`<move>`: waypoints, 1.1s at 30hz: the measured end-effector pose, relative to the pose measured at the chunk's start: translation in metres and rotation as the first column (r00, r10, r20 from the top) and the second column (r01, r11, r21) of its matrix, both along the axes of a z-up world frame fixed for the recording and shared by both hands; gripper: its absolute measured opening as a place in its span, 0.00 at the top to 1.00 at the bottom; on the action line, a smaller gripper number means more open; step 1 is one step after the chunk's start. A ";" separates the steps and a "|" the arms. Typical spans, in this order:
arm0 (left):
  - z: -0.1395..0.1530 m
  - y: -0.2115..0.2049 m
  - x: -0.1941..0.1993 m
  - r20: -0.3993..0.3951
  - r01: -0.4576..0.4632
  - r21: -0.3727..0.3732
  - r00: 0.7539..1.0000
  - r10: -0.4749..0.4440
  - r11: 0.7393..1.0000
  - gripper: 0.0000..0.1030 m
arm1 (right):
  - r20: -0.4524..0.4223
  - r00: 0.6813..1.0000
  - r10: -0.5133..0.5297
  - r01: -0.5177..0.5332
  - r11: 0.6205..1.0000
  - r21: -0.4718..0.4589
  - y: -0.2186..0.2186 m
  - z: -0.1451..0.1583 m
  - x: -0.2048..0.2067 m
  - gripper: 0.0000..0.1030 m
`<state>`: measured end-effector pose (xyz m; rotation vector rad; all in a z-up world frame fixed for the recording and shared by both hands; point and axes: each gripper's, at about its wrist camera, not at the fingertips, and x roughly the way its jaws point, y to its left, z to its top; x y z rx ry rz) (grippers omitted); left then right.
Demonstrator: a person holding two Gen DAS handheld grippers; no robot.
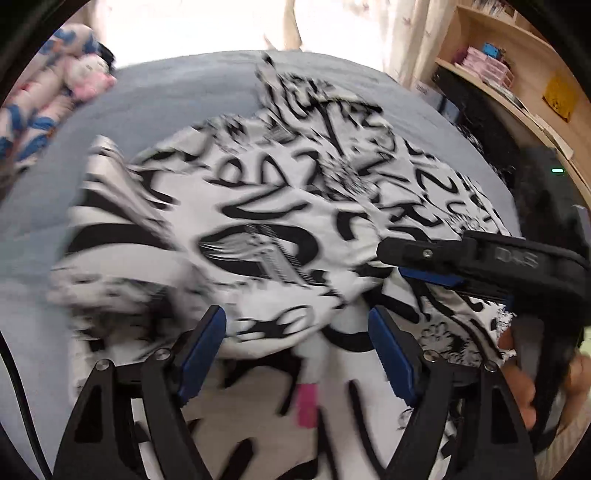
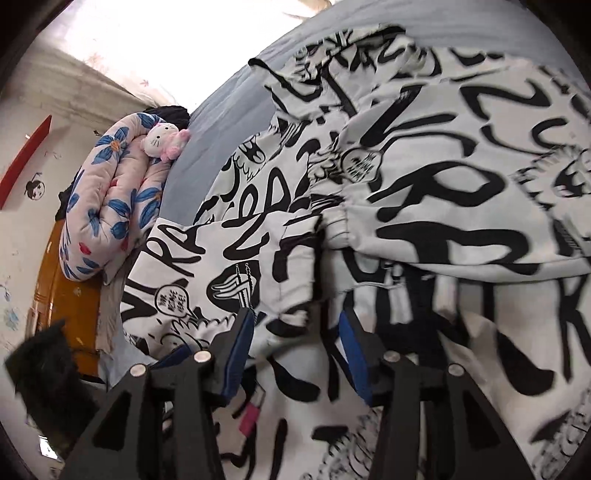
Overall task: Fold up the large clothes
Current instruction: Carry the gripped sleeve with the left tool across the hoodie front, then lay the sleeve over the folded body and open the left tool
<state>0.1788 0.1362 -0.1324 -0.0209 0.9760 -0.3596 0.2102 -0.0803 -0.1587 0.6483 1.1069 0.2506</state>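
A large white garment with black graffiti print [image 1: 280,221] lies rumpled on the grey-blue bed [image 1: 155,96]; it fills the right wrist view [image 2: 424,206] too. A pink tag [image 1: 306,404] shows on it near me, also in the right wrist view [image 2: 248,419]. My left gripper [image 1: 297,343] is open, jaws wide apart just over the cloth. My right gripper [image 2: 297,343] is open over the cloth as well. The right gripper also shows in the left wrist view [image 1: 424,260], reaching in from the right over the garment.
A floral quilt roll [image 2: 110,206] and a pink-white plush cat [image 2: 164,142] lie at the bed's head. Wooden shelves [image 1: 517,74] with boxes stand to the right of the bed. A bright window [image 1: 203,26] is beyond the bed.
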 end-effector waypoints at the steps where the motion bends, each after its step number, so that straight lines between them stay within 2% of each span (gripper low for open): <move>1: 0.004 0.007 -0.003 0.011 -0.009 -0.004 1.000 0.009 1.000 0.24 | -0.015 1.000 0.009 -0.009 1.000 0.010 0.004 -0.005 0.006 0.53; 4: 0.010 0.037 -0.016 0.027 -0.059 -0.042 0.998 0.060 0.997 0.24 | -0.047 0.999 0.026 -0.025 0.999 0.020 0.014 -0.019 0.016 0.53; 7: 0.010 0.060 -0.023 0.041 -0.129 -0.031 0.991 0.130 0.991 0.24 | -0.073 0.996 0.044 -0.041 0.999 0.034 0.025 -0.029 0.025 0.55; 10: 0.006 0.076 -0.024 0.024 -0.174 -0.041 0.984 0.175 0.984 0.24 | -0.061 0.994 0.089 -0.088 0.996 0.017 0.040 -0.027 0.030 0.81; 12: 0.000 0.086 -0.022 -0.007 -0.202 -0.061 0.979 0.202 0.977 0.24 | -0.040 0.993 0.113 -0.114 0.993 -0.018 0.049 -0.021 0.033 0.87; 14: -0.005 0.094 -0.019 -0.030 -0.228 -0.070 0.974 0.226 0.971 0.24 | 0.013 0.992 0.128 -0.127 0.987 -0.094 0.054 -0.002 0.036 0.91; 15: -0.009 0.096 -0.017 -0.038 -0.238 -0.071 0.971 0.236 0.969 0.24 | 0.076 0.988 0.131 -0.118 0.981 -0.154 0.055 0.018 0.037 0.94; 17: -0.016 0.099 -0.013 -0.050 -0.253 -0.070 0.967 0.250 0.965 0.24 | 0.163 0.979 0.124 -0.089 0.974 -0.206 0.047 0.047 0.037 0.95; 20: -0.027 0.099 -0.006 -0.074 -0.271 -0.062 0.961 0.267 0.960 0.24 | 0.307 0.949 0.074 0.022 0.954 -0.297 0.021 0.098 0.035 0.95; 23: -0.042 0.093 0.002 -0.102 -0.282 -0.035 0.955 0.278 0.959 0.24 | 0.360 0.933 0.025 0.123 0.916 -0.383 -0.009 0.116 0.034 0.95; 24: -0.045 0.092 0.004 -0.112 -0.282 -0.030 0.954 0.277 0.959 0.24 | 0.353 0.935 0.011 0.144 0.901 -0.409 -0.023 0.115 0.034 0.95; 26: -0.053 0.090 0.006 -0.131 -0.278 -0.013 0.953 0.274 0.960 0.24 | 0.307 0.952 -0.008 0.142 0.899 -0.414 -0.040 0.102 0.035 0.95; 29: -0.062 0.086 0.011 -0.154 -0.266 0.025 0.952 0.266 0.964 0.24 | 0.157 0.987 -0.045 0.112 0.887 -0.448 -0.065 0.053 0.043 0.92; 31: -0.061 0.085 0.012 -0.162 -0.249 0.040 0.954 0.252 0.968 0.24 | 0.024 0.997 -0.075 0.078 0.894 -0.442 -0.080 0.017 0.044 0.84; 32: -0.058 0.084 0.013 -0.166 -0.227 0.038 0.959 0.230 0.973 0.24 | -0.011 0.995 -0.096 0.084 0.912 -0.402 -0.090 0.004 0.040 0.80; 33: -0.054 0.085 0.014 -0.168 -0.210 0.028 0.963 0.212 0.977 0.24 | -0.003 0.994 -0.105 0.096 0.923 -0.372 -0.095 0.002 0.035 0.78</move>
